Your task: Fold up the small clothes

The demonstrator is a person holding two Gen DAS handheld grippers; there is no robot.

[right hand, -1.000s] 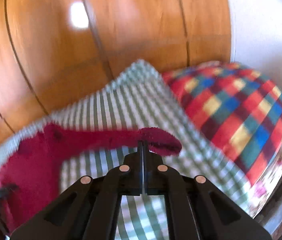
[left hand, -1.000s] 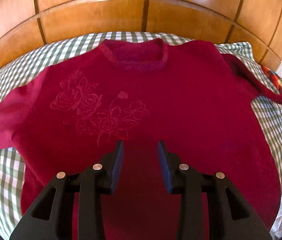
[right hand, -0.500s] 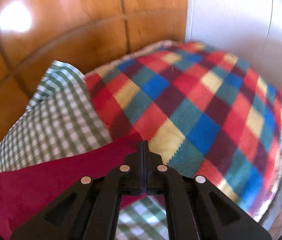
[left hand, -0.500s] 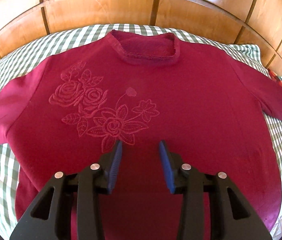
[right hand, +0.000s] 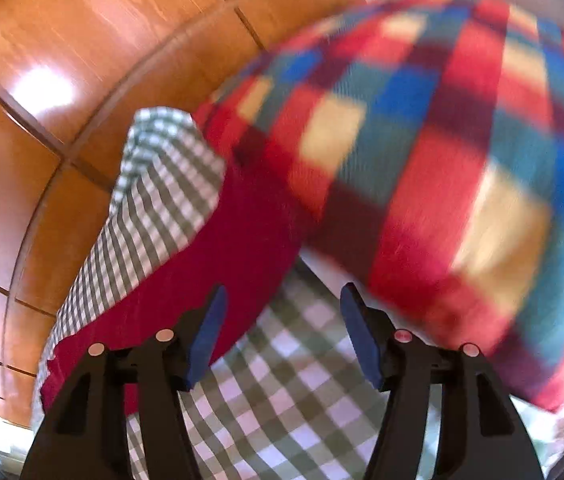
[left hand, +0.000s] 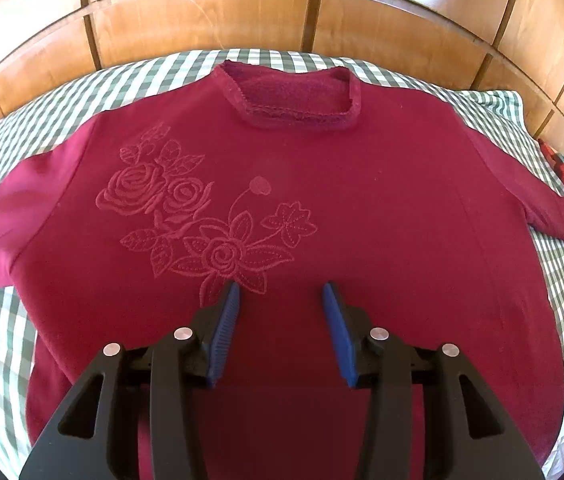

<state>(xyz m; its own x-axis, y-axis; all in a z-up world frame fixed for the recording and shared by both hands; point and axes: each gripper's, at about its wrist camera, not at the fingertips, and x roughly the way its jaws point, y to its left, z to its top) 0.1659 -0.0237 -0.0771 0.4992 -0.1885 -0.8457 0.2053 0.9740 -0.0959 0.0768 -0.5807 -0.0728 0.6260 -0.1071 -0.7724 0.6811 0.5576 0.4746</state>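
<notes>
Maroon sweater (left hand: 361,208) spread flat, face up on green checked cloth (left hand: 10,344), neckline toward wooden panels (left hand: 202,12) | left gripper (left hand: 282,300) above lower front, jaws opening, nothing clamped | right gripper (right hand: 282,308) jaws opening over checked cloth beside sleeve (right hand: 218,248), gripping nothing | plaid blanket (right hand: 441,152) touching sleeve end

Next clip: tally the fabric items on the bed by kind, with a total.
Dark red top: 1
Green checked sheet: 1
Multicoloured plaid blanket: 1
Total: 3
</notes>
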